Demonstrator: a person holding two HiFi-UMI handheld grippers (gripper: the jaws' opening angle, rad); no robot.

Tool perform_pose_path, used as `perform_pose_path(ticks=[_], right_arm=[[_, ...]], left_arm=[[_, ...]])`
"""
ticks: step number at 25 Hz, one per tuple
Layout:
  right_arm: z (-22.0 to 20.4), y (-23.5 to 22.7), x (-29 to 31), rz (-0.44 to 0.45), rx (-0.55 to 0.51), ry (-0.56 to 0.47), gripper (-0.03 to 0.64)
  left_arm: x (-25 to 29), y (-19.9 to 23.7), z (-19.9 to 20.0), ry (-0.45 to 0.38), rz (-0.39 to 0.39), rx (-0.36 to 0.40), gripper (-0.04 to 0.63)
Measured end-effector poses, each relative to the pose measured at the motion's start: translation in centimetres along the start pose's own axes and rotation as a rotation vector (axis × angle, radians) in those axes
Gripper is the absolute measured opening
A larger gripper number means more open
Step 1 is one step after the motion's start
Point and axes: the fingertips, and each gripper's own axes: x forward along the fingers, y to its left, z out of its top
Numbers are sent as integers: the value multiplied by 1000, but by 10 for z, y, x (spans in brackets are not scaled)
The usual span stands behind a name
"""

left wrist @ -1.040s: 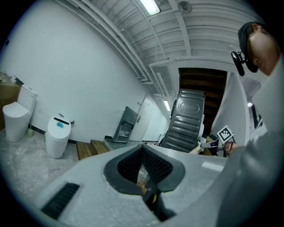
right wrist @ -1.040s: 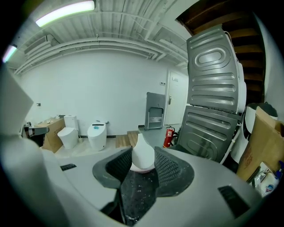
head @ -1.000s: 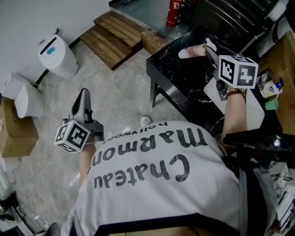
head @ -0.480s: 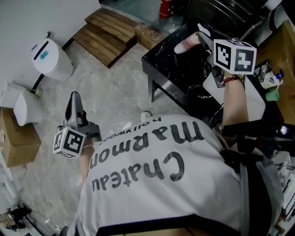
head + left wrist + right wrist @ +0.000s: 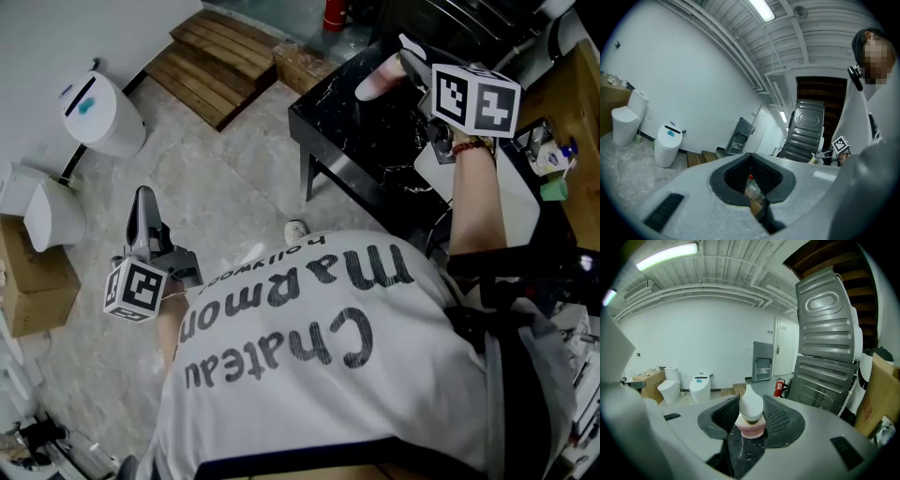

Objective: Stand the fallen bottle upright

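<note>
The right tongs (image 5: 409, 58) are closed on the pink bottle (image 5: 379, 82) over the black surface (image 5: 370, 141). In the left gripper view, the left tongs (image 5: 751, 161) are narrowed, empty. In the right gripper view, the bottle is gripped near its shoulder; it is judged light and smooth, so slippery, and best held low on the body.

Head view down, gripper views seemingly level
</note>
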Motion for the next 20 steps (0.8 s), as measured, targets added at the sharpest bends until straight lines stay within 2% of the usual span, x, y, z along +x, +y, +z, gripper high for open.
perform_pose_path(ticks=[20], right_arm=[[4, -4, 5, -3, -3, -33, 158]], left_arm=[[-10, 5, 1, -21, 32, 3, 15]])
